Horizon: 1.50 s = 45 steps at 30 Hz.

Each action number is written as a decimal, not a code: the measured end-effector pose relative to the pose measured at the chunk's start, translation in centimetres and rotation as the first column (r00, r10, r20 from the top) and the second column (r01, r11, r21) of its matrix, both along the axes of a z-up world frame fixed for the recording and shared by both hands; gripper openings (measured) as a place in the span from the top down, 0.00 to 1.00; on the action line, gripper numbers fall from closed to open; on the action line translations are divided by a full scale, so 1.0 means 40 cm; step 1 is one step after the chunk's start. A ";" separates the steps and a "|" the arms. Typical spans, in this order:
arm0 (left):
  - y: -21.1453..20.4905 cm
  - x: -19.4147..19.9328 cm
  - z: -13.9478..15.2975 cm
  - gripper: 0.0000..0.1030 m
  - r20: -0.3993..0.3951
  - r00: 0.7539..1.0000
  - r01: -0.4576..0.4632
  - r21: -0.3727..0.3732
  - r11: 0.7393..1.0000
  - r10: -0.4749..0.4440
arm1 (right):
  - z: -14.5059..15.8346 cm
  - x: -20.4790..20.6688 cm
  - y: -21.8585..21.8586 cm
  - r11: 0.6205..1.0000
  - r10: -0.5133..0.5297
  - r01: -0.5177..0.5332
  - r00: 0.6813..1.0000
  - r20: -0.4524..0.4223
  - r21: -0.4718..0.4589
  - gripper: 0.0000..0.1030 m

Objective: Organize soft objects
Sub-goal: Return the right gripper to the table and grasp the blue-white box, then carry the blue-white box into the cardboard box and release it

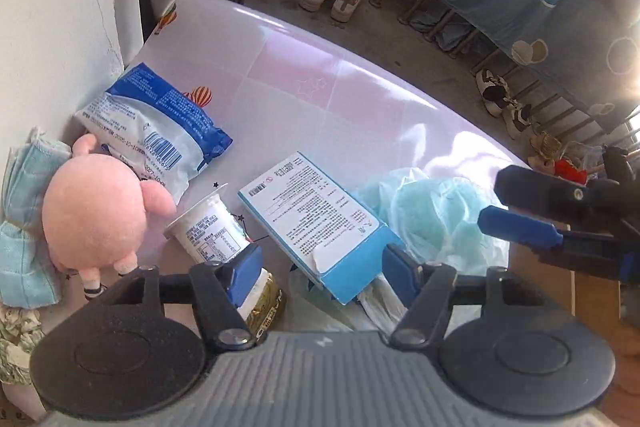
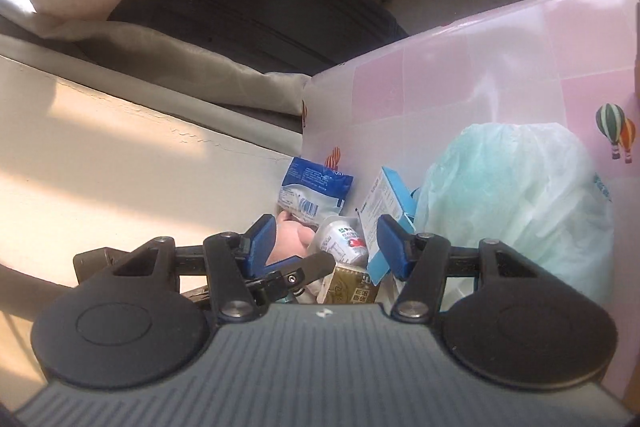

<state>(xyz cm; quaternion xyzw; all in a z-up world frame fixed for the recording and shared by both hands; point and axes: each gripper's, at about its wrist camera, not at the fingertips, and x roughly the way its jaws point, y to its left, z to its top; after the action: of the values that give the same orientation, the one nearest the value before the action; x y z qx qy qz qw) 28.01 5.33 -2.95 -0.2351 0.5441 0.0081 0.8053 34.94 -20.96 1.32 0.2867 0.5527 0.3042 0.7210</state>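
both claws stood apart and empty: the left gripper [image 1: 316, 267] hovered near the blue box [image 1: 316, 223], the right gripper [image 2: 326, 247] beside it. the pink plush [image 1: 96, 215] lay far left against the wall; sorting looked barely begun, and a reach left seemed next.

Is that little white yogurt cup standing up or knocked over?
Knocked over. The yogurt cup lies on its side on the pink table, its rim towards the blue-and-white packet.
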 end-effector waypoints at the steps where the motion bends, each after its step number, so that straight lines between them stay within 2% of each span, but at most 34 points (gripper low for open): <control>1: 0.010 0.006 -0.020 0.37 -0.016 1.000 -0.005 -0.014 1.000 0.004 | -0.018 0.030 0.032 1.000 0.015 -0.015 1.000 -0.013 -0.012 0.46; 4: 0.025 0.041 -0.071 0.39 -0.060 0.998 -0.021 -0.045 0.999 0.018 | -0.081 0.118 0.109 0.997 0.048 -0.051 0.997 -0.052 -0.059 0.48; 6: 0.031 0.061 -0.094 0.39 -0.089 0.996 -0.030 -0.064 0.997 0.025 | -0.130 0.166 0.143 0.993 0.065 -0.072 0.995 -0.076 -0.092 0.54; 8: 0.036 0.085 -0.123 0.40 -0.132 0.991 -0.047 -0.091 0.995 0.034 | -0.176 0.201 0.174 0.987 0.085 -0.097 0.992 -0.097 -0.128 0.65; 12: 0.037 0.116 -0.155 0.40 -0.171 0.985 -0.050 -0.111 0.993 0.030 | -0.243 0.235 0.208 0.970 0.137 -0.161 0.981 -0.137 -0.184 0.66; 19: 0.041 0.149 -0.196 0.33 -0.216 0.975 -0.083 -0.157 0.984 0.048 | -0.307 0.247 0.251 0.931 0.224 -0.269 0.955 -0.196 -0.248 0.67; 22: 0.039 0.157 -0.200 0.29 -0.223 0.973 -0.096 -0.149 0.984 0.061 | -0.324 0.241 0.258 0.921 0.242 -0.288 0.951 -0.192 -0.264 0.66; 25: 0.037 0.156 -0.182 0.29 -0.186 0.980 -0.100 -0.116 0.988 0.077 | -0.321 0.240 0.260 0.926 0.242 -0.281 0.954 -0.175 -0.251 0.67; 31: 0.048 0.125 -0.091 0.29 -0.086 0.992 -0.099 -0.084 0.992 0.092 | -0.265 0.233 0.237 0.958 0.208 -0.226 0.971 -0.118 -0.175 0.68; 38: 0.027 0.073 0.087 0.28 0.050 0.996 -0.070 -0.054 0.996 0.072 | -0.103 0.203 0.192 0.986 0.148 -0.148 0.989 -0.005 -0.081 0.69; 41: -0.028 0.057 0.163 0.28 0.112 0.992 -0.044 -0.057 0.997 0.050 | -0.028 0.174 0.147 0.993 0.117 -0.115 0.992 0.045 -0.035 0.70; 45: -0.125 0.040 0.238 0.28 0.154 0.988 0.020 -0.050 0.999 -0.012 | 0.054 0.126 0.044 0.998 0.058 -0.060 0.994 0.088 0.024 0.71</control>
<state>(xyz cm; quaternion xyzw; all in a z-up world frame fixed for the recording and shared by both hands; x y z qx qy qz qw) 29.62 0.35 6.59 -0.2510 0.4824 -0.0305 0.8387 39.98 -19.21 3.48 0.2661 0.5248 0.3448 0.7313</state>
